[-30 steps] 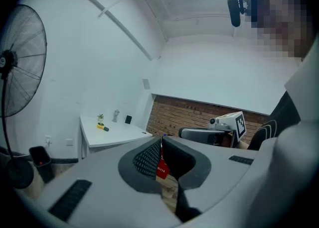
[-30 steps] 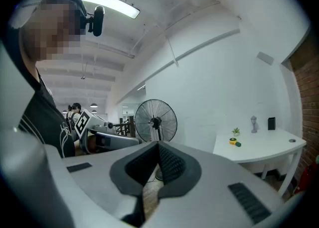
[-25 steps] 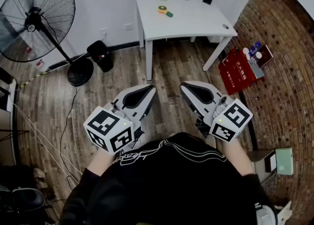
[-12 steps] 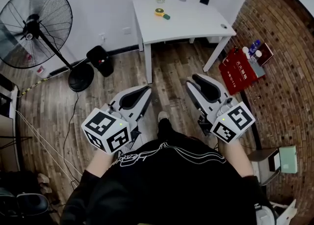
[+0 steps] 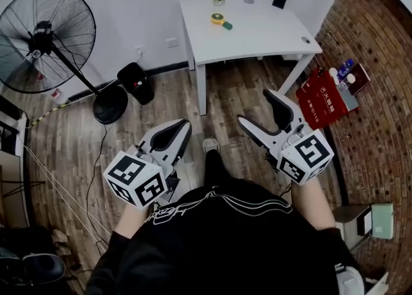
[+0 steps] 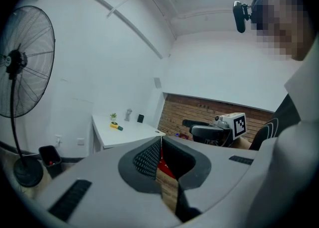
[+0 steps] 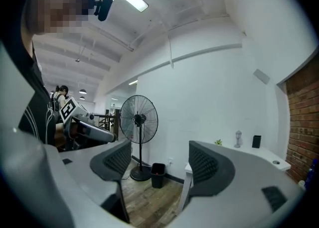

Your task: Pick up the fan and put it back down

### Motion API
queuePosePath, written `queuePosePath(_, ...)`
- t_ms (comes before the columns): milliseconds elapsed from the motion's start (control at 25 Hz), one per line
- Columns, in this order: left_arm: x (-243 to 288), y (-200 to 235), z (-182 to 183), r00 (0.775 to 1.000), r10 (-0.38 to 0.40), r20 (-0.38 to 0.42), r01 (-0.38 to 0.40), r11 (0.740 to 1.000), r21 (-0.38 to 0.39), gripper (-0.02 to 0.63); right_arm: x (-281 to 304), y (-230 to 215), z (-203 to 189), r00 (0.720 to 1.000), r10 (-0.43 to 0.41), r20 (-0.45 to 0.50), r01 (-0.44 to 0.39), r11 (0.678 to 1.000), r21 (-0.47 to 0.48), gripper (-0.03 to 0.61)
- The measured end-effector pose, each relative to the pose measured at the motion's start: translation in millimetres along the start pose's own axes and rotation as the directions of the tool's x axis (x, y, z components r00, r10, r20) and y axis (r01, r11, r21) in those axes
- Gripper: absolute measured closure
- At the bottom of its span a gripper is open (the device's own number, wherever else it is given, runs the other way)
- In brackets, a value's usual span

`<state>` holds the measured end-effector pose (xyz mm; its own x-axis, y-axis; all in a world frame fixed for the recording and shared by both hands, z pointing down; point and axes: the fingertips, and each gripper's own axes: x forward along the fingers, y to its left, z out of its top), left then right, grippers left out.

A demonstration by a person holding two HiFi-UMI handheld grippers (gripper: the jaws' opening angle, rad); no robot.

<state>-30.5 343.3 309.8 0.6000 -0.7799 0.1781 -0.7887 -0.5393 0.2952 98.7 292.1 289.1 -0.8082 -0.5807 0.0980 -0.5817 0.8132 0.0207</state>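
**Both claws empty, fan upright on the floor**

The left claw (image 5: 183, 130) has its jaws pressed together with nothing between them. The right claw (image 5: 260, 108) is wide and empty, its jaws opening. The fan (image 5: 46, 37) stands upright on the wooden floor (image 5: 77, 139), well ahead of the left claw and off to its left. A black bin (image 5: 135, 81) sits near the fan's base. A white table (image 5: 257, 29) stands ahead of the right claw.

The fan (image 5: 48, 36) stands on the floor beside a bin (image 5: 136, 82). Left hand-held gripper (image 5: 182, 125): jaws together. Right hand-held gripper (image 5: 256, 107): jaws opening, nothing between.
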Motion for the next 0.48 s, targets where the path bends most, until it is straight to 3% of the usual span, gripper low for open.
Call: queuePosePath(480, 96, 136, 30, 0.996, 0.08, -0.05, -0.083, 0.995, -0.063, 0.58, 144, -115, -22, 0.998, 0.031, -0.055, -0.029, 0.999, 0.039, 0.202)
